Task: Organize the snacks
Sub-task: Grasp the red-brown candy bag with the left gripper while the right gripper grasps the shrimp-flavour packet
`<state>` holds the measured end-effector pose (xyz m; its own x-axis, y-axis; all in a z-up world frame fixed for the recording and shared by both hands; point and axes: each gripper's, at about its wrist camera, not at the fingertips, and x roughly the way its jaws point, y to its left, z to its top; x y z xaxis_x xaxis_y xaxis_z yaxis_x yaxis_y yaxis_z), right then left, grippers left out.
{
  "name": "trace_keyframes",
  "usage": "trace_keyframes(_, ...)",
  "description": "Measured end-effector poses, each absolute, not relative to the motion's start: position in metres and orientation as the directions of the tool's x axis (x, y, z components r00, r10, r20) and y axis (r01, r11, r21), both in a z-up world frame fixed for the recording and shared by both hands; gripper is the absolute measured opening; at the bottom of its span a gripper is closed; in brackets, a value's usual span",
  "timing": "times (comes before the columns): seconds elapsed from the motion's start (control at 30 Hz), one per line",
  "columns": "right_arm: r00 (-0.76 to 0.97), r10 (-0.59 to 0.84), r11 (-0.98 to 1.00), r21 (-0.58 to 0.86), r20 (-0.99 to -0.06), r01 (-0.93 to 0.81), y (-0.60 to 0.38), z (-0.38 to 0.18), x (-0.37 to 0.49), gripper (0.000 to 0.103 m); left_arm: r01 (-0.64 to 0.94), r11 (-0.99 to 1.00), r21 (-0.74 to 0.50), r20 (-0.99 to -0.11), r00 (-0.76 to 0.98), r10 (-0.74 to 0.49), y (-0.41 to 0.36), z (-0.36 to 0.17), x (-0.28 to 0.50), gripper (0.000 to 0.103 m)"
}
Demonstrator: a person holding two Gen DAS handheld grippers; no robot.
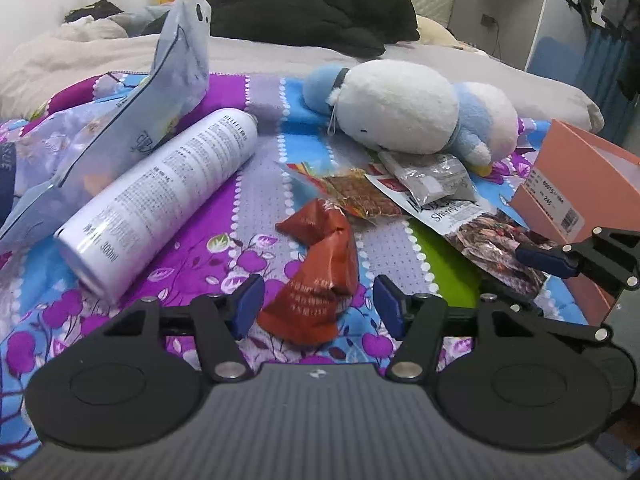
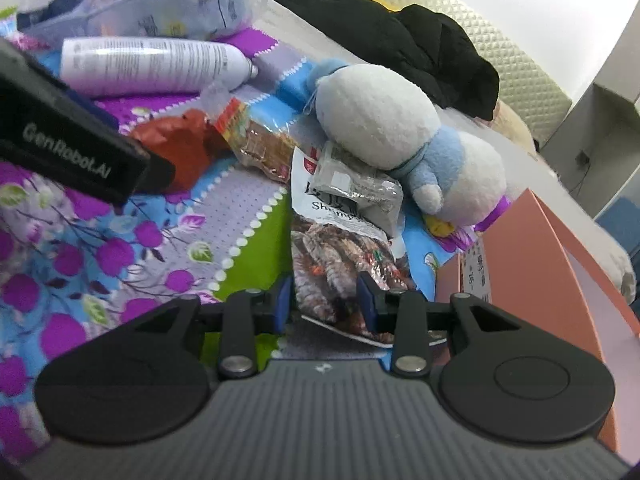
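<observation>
A: What is everything lying on?

B: A bed, spread with a floral blanket (image 1: 192, 236) in purple, blue and green. Behind it a black garment (image 1: 320, 12) is heaped by a quilted headboard (image 2: 516, 68), and a white cabinet (image 1: 500, 4) stands at the right.

A: And the snacks?

B: A crumpled red snack packet (image 1: 320, 272) lies mid-blanket. Beyond it is a clear packet of brown pieces (image 1: 356, 194), then a shrimp snack bag (image 2: 340, 252) with a small grey sachet (image 2: 360, 188) on top. A blue and white plush toy (image 1: 412, 112) rests against that pile. A white spray can (image 1: 160, 200) lies on its side at the left, a pale blue pouch (image 1: 168, 80) leaning behind it. A pink box (image 2: 532, 256) stands open at the right.

A: The left gripper (image 1: 320, 308)?

B: Low over the blanket, fingers apart, the red packet's near end between them but not clamped.

A: The right gripper (image 2: 324, 300)?

B: Level beside the pink box, fingers apart astride the shrimp bag's near edge; I cannot tell whether they touch it.
</observation>
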<state>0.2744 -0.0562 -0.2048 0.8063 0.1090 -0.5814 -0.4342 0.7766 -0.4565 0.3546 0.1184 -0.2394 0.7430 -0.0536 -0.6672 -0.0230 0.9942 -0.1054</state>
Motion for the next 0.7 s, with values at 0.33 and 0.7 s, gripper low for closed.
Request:
trace_keyframes(0.33, 0.833, 0.111, 0.735, -0.520, -0.542, -0.436, -0.051, -0.199, 0.262, 0.007, -0.035, 0.991, -0.129, -0.675, 0.735, -0.063, 0.120, -0.239, 0.349, 0.047)
trace_keyframes(0.7, 0.813, 0.145, 0.711, -0.512, -0.564, -0.482, -0.056, -0.176, 0.209, 0.006, -0.083, 0.977, -0.197, -0.688, 0.722, -0.078, 0.118, -0.226, 0.291, 0.046)
